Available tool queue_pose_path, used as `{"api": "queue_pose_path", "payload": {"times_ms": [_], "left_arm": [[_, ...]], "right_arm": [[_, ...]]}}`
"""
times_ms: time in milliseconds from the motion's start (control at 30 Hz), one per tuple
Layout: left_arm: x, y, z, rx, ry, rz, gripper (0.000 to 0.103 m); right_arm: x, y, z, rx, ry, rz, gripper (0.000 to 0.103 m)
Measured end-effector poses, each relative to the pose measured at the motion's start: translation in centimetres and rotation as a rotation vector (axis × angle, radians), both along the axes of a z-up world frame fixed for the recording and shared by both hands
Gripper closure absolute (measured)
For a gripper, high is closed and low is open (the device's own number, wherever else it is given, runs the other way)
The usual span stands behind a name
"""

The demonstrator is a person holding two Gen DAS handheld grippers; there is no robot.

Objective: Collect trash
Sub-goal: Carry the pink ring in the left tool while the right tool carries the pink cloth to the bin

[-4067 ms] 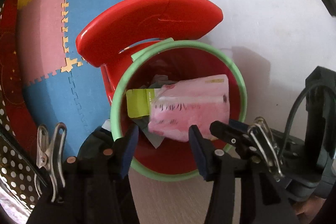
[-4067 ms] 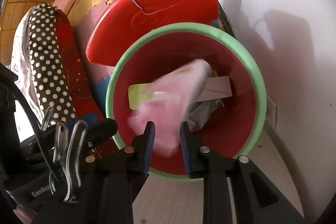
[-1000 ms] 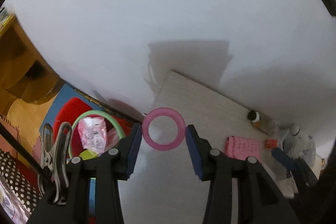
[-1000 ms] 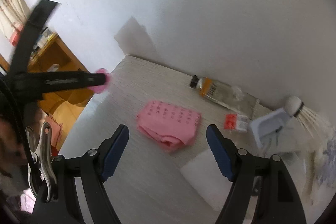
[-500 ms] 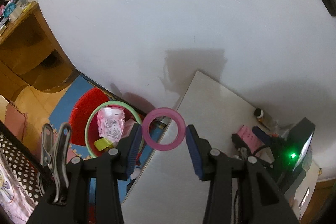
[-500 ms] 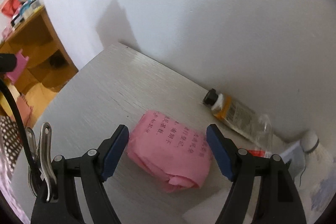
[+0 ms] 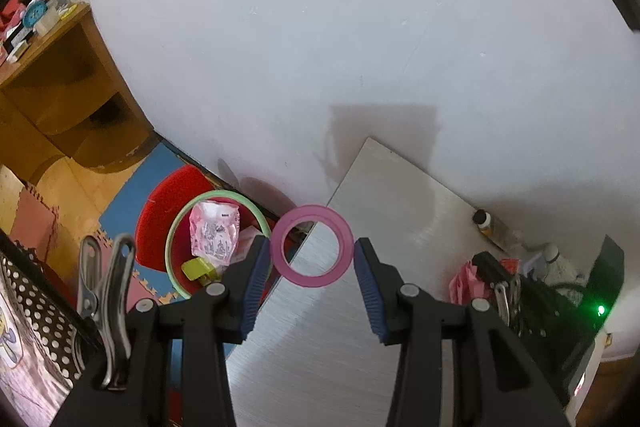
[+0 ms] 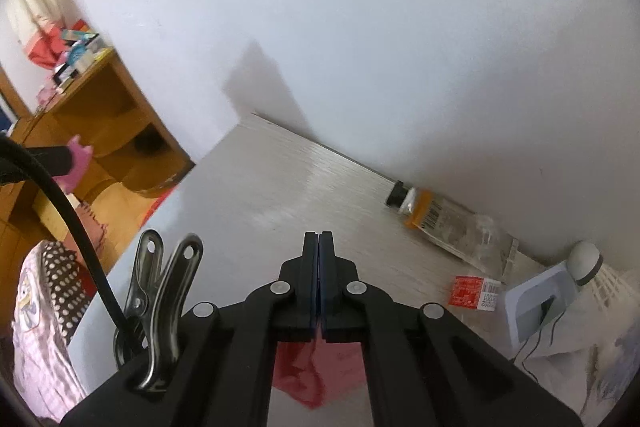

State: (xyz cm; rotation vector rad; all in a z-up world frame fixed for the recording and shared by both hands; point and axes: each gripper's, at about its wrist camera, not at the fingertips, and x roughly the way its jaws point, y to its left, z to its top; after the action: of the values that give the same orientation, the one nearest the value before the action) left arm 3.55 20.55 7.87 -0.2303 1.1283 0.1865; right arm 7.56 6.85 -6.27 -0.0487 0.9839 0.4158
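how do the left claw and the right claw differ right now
The left claw grips a pink ring between parted pads; the right claw has just closed, pads flat together, a pink packet showing beneath. The left claw hangs at the table edge near the red bin; the right claw is over the table. Both have blue pads.

Wooden shelf (image 7: 60,95), shuttlecock (image 8: 588,263), foam mats (image 7: 120,195)

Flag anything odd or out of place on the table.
The bottle lies on its side against the wall, a red-and-white scrap loose near it. The right gripper has just closed pad to pad; the pink packet shows only beneath it, so a grip is unconfirmed.
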Motion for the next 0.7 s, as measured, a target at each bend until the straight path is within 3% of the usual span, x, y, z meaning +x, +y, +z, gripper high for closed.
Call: {"api": "queue_pose_path", "payload": {"times_ms": [233,567,700], "left_arm": [[-0.7,0.0,0.3,-0.019,-0.018,0.008,0.058],[-2.4,2.0,0.3,-0.031,-0.033,0.054,0.058],[-3.0,3.3,0.1,-0.037,-0.033,0.079,0.058]], "right_arm": [[-2.0,0.6,0.8,0.021,-0.004,0.052,0.102],[-2.7,2.8,4.4,0.058,-0.019,0.091,0.102],[-2.4,3.5,5.0,0.110,0.033,0.091,0.102]]}}
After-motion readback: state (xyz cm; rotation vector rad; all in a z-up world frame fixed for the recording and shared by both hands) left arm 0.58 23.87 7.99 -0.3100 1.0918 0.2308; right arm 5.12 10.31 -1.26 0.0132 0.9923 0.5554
